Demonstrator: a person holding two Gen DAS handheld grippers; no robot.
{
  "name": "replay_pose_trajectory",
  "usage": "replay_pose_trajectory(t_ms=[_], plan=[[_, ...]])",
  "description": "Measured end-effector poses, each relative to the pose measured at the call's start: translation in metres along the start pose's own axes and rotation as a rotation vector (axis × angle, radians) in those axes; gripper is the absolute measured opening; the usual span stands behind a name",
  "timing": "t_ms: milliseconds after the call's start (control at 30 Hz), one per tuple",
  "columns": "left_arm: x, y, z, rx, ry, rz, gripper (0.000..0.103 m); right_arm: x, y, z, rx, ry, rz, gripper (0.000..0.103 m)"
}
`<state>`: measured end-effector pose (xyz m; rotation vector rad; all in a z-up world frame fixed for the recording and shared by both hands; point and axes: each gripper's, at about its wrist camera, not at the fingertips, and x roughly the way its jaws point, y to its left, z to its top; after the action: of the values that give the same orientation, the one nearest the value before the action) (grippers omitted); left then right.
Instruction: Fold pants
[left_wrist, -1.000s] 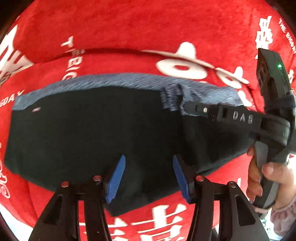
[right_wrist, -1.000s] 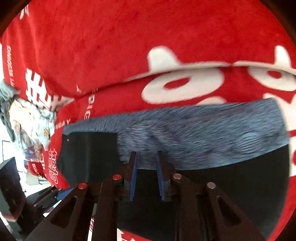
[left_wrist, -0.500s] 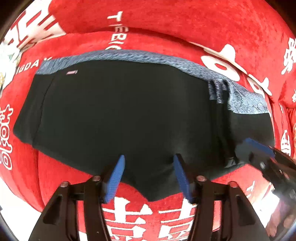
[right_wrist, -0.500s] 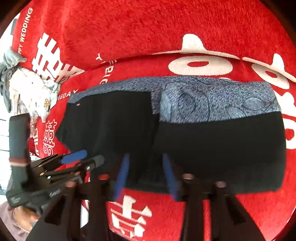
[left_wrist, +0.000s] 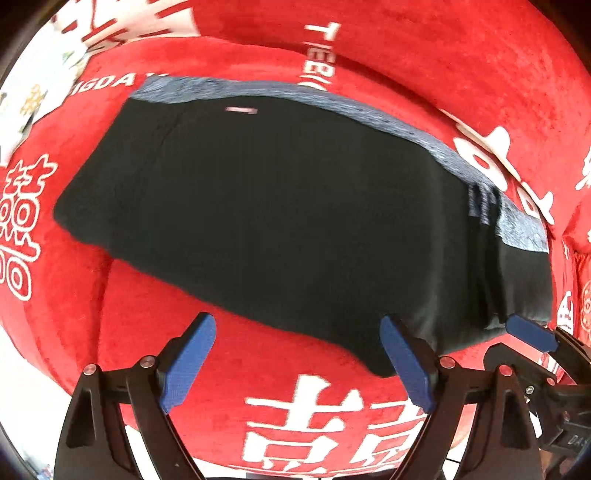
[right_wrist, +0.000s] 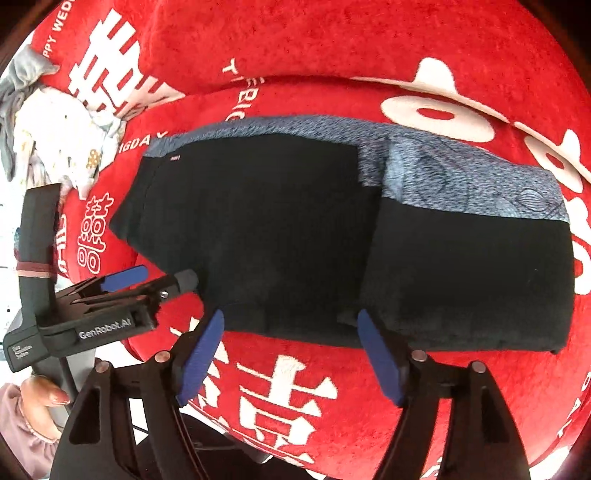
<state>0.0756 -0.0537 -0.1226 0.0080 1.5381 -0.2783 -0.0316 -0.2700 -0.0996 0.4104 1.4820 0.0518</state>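
**Both tools released, pants folded on red cover**

Since the earlier frames both tools have spread their fingers wider and drawn back off the cloth; one second ago the right tool's pads were close together at the waistband, and now they stand well apart.

Left tool (left_wrist: 297, 360): released, holding nothing. Its blue pads (left_wrist: 188, 363) sit just in front of the near edge of the pants (left_wrist: 280, 214), over bare red cover. The right-hand pad overlaps the lowest dark corner of the garment in this view; contact cannot be judged.

Right tool (right_wrist: 290, 354): also released, nothing between the fingers. Both pads sit at the near hem of the pants (right_wrist: 277, 236). The same tool shows at the lower right of the left wrist view (left_wrist: 532, 334), just beside the right end of the garment.

The left tool appears in the right wrist view (right_wrist: 147, 282), fingers apart, near the left hem, with a hand (right_wrist: 44, 393) on its handle.

Pants: black with a grey-blue patterned waistband (right_wrist: 480, 188) along the far edge. They lie flat, with one dark panel folded over the left and middle part so that it covers part of the waistband. A small pale tag (left_wrist: 241, 109) sits near the far left corner.

Underneath is a red plush cover (right_wrist: 332, 48) with white characters. A pale patterned cloth (right_wrist: 55, 129) lies bunched at far left.
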Motion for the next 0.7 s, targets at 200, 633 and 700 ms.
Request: replay_pose_trajectory(t_ms=[200,633,700], plan=[[-0.003,0.039,-0.001,-0.056,-0.007,0.012,0.091,0.013,0.021,0.003,-0.013,0.035,-0.021,0.079],[0.002,0.103,0.000,-0.191,0.013,-0.022,0.091,0.054,0.051,0.010,-0.017,0.138,-0.056,0.079],[0.001,0.115,-0.001,-0.223,0.016,-0.038,0.091,0.057,0.051,0.009,-0.015,0.144,-0.063,0.080]])
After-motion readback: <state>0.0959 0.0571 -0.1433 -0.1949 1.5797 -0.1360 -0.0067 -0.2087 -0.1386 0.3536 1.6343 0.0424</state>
